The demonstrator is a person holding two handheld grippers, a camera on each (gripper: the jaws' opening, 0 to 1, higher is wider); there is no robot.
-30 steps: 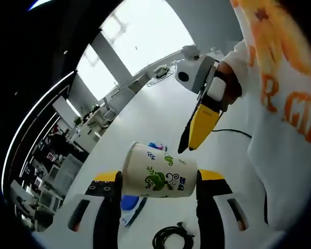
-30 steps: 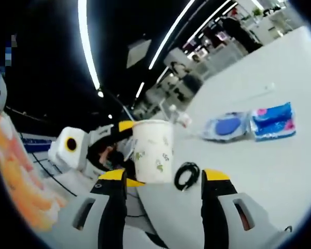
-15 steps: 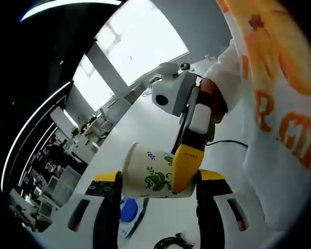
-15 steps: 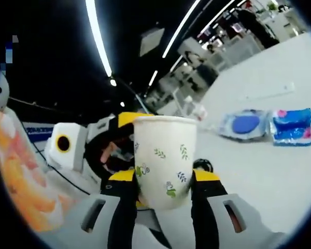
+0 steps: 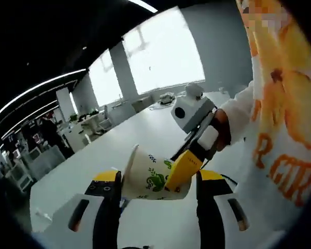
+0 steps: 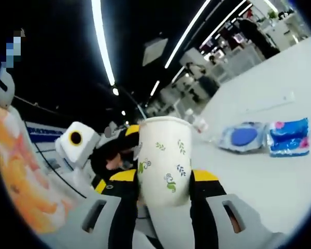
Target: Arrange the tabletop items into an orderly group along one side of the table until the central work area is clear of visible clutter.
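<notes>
1. While a cup [image 5: 154, 176] is held up in mid-air, low in the centre of both views, it is gripped from two sides at once: the left gripper [image 5: 156, 193] has its jaws clenched on the cup's flanks, and the right gripper [image 6: 163, 193] likewise has its jaws pressed against it.
2. In the left gripper view, the right gripper is seen reaching in from the upper right, with a yellow jaw laid against the cup's wall; a hand [image 5: 224, 128] is seen behind it.
3. In the right gripper view, the cup [image 6: 163, 158] stands upright between the jaws, with the left gripper just behind it at the lower left.
4. A hand-over between the grippers is judged to be under way; which gripper is to let go cannot be told.
5. Two blue packets [image 6: 267, 137] are seen side by side at the right of the right gripper view, on the white table [image 6: 254, 176].
6. The cup has not yet been set down, so the arranging is judged to be unfinished.
</notes>
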